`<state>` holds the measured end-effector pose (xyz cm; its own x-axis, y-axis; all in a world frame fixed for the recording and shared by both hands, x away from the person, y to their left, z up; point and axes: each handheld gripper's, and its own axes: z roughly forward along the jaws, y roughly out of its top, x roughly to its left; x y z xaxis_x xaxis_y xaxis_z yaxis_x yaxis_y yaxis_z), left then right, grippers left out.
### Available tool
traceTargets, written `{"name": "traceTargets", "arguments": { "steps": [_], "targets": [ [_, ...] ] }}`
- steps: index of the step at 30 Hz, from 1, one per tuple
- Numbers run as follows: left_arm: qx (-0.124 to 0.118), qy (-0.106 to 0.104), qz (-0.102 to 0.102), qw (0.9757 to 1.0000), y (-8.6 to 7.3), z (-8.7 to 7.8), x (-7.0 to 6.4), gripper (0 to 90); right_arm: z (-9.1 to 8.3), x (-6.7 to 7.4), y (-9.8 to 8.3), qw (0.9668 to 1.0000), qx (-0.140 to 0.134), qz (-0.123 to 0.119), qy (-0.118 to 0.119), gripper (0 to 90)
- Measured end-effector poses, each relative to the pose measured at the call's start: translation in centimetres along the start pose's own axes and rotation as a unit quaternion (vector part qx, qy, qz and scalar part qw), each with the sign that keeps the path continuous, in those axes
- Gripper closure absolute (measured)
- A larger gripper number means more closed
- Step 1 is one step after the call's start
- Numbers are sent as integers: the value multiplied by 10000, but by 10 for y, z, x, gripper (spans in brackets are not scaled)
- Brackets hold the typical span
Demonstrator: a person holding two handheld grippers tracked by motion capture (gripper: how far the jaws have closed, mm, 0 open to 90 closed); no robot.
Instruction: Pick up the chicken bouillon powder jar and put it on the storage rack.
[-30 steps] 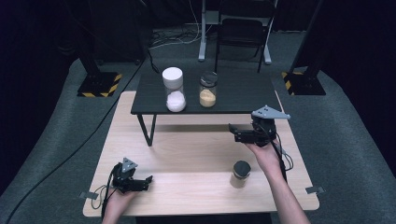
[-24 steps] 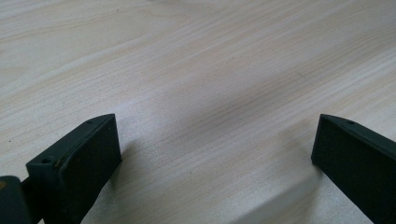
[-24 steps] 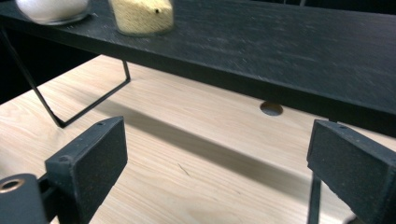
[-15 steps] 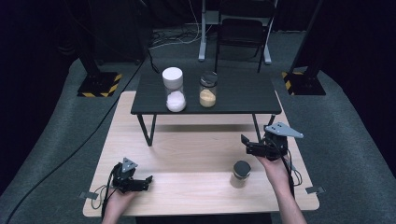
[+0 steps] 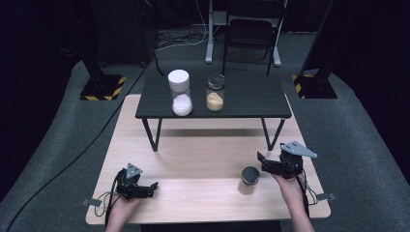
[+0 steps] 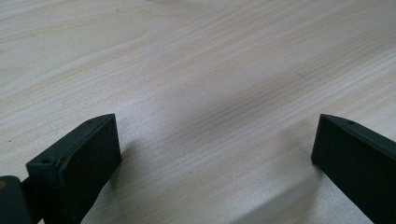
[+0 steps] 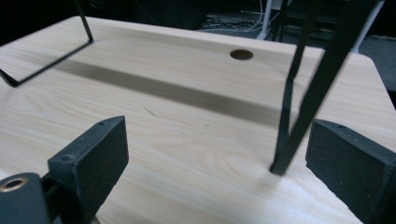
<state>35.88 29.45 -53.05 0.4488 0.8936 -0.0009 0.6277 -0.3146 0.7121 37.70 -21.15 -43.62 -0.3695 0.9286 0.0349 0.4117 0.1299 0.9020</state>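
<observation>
high view: right gripper point(image 5: 261, 158), jaws apart and empty, hangs just beside the dark-lidded jar point(image 5: 249, 180).

Dark room with grey carpet floor point(image 5: 58, 145); light wooden table point(image 5: 203, 159) bearing a low black table point(image 5: 241, 96); black chair point(image 5: 249, 38) behind.

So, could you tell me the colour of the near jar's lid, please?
Black lid, clearest in the high view.
</observation>
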Motion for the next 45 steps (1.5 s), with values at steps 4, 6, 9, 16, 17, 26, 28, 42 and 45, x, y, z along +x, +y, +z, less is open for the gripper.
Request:
{"name": "traceTargets", "arguments": {
  "steps": [4,6,9,16,17,26,28,42,45],
  "targets": [
    [-1,0,-3,10000,0,0,0,9,-1,-6,-12,9999,58,48,-75,51],
    [-1,0,-2,10000,0,0,0,8,-2,-9,-19,9999,100,32,-112,51],
    [-2,0,-2,10000,0,0,0,9,-2,-13,-31,9997,169,117,-111,52],
    [0,0,-1,10000,0,0,0,9,2,-20,-55,9989,388,226,-128,55],
    [0,0,-1,10000,0,0,0,9,4,-21,-58,9988,423,218,-139,55],
    [0,0,0,10000,0,0,0,9,12,-25,-78,9966,736,257,-275,60],
    [0,0,-1,10000,0,0,0,9,13,-26,-81,9959,797,304,-290,60],
    [-1,-1,-1,10000,0,0,0,9,21,-30,-90,9877,1465,295,-459,59],
    [-2,-1,-3,10000,0,0,0,9,22,-28,-90,9868,1520,181,-523,54]
  ]
}}
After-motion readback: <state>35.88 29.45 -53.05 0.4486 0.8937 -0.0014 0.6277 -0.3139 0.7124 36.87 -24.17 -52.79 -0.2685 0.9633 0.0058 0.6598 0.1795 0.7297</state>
